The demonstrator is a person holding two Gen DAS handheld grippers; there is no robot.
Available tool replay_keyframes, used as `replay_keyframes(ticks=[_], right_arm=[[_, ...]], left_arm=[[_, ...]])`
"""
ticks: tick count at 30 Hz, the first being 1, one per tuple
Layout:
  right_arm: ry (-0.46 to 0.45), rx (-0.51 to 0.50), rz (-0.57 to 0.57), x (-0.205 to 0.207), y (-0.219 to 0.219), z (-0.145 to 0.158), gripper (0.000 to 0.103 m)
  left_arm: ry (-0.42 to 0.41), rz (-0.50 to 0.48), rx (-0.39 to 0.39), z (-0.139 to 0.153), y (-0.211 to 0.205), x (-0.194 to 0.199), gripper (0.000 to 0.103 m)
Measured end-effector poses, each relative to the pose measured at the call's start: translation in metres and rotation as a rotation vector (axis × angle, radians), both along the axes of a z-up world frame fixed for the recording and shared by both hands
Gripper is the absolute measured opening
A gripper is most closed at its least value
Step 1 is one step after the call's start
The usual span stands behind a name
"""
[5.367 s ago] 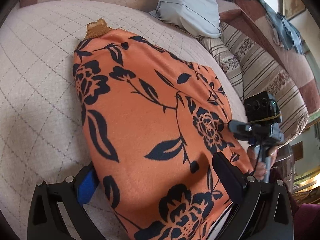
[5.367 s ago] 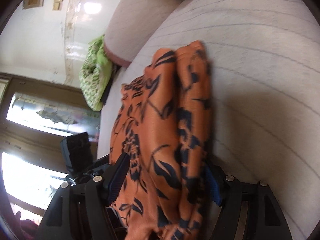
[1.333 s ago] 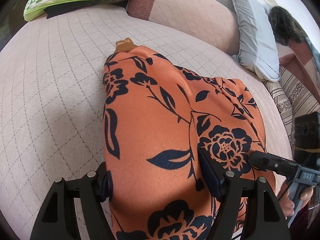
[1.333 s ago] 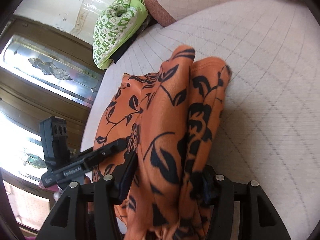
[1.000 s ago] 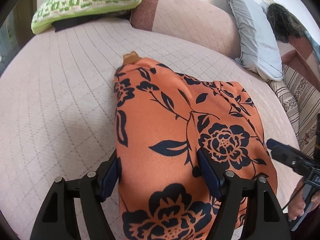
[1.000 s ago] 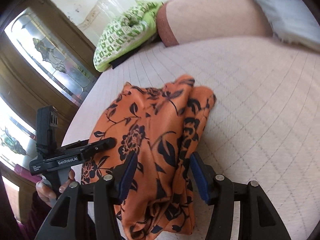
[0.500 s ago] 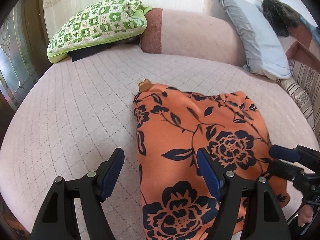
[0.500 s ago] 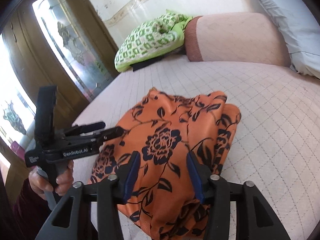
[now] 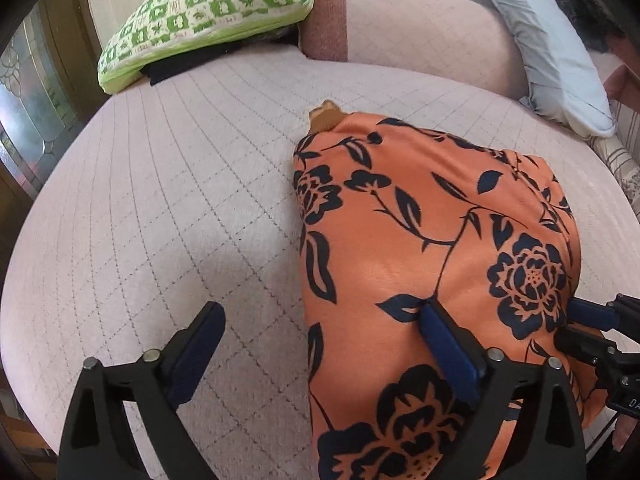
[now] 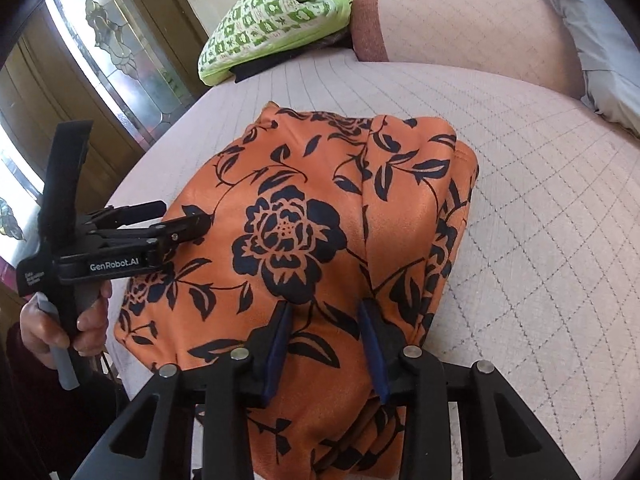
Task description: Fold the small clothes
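An orange garment with a dark floral print (image 9: 432,248) lies folded on the quilted beige sofa seat (image 9: 168,216); a small brown collar piece (image 9: 325,117) sticks out at its far corner. My left gripper (image 9: 320,340) is open, left finger over bare cushion, right finger over the garment's near part. In the right wrist view the garment (image 10: 320,232) fills the middle. My right gripper (image 10: 325,336) is open with both fingers above the garment's near edge. The left gripper (image 10: 176,220) shows there at the garment's left edge, held by a hand.
A green-and-white patterned cushion (image 9: 208,8) lies at the back left on a dark item. The pink sofa back (image 9: 420,32) runs behind, with a grey pillow (image 9: 552,48) at the right. Glass-paned wooden doors (image 10: 92,72) stand to the left.
Both grippers let go of the garment and opened. They pulled back and rose, and the folded garment now rests on the seat. The left gripper shifted left.
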State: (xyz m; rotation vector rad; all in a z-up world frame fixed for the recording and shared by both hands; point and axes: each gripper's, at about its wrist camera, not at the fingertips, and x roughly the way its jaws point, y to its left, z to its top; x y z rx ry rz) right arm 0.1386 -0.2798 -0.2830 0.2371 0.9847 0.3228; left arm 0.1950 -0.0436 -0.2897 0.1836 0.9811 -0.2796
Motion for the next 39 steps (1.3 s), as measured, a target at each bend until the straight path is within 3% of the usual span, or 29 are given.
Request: replay_keyframes(ticks=[5, 8, 12, 19, 22, 26, 33, 39], right_arm=[[0.016, 0.036, -0.007, 0.003, -0.005, 0.0, 0.038], [0.031, 0.077, -0.009, 0.004, -0.008, 0.009, 0.038], [-0.053, 0.123, -0.016, 0.01, -0.02, 0.038, 0.038], [-0.061, 0.09, -0.086, 0.061, -0.026, 0.043, 0.038], [-0.051, 0.047, -0.12, 0.086, -0.028, 0.032, 0.038], [0.026, 0.063, -0.143, 0.113, -0.035, 0.002, 0.038], [0.009, 0.01, -0.127, 0.122, -0.029, -0.009, 0.038], [-0.062, 0.055, -0.14, 0.086, -0.034, 0.019, 0.038]], left_arm=[[0.037, 0.008, -0.056, 0.007, 0.004, 0.008, 0.099], [-0.017, 0.005, -0.085, 0.023, 0.006, 0.012, 0.099], [-0.039, 0.021, -0.15, 0.035, 0.004, 0.026, 0.099], [0.015, 0.105, -0.093, 0.014, -0.01, 0.074, 0.099], [0.059, 0.141, -0.083, 0.003, -0.007, 0.095, 0.099], [0.086, 0.143, -0.042, -0.011, -0.012, 0.108, 0.099], [0.01, 0.112, 0.042, -0.012, -0.02, 0.101, 0.099], [-0.091, 0.078, 0.068, 0.019, -0.012, 0.063, 0.099]])
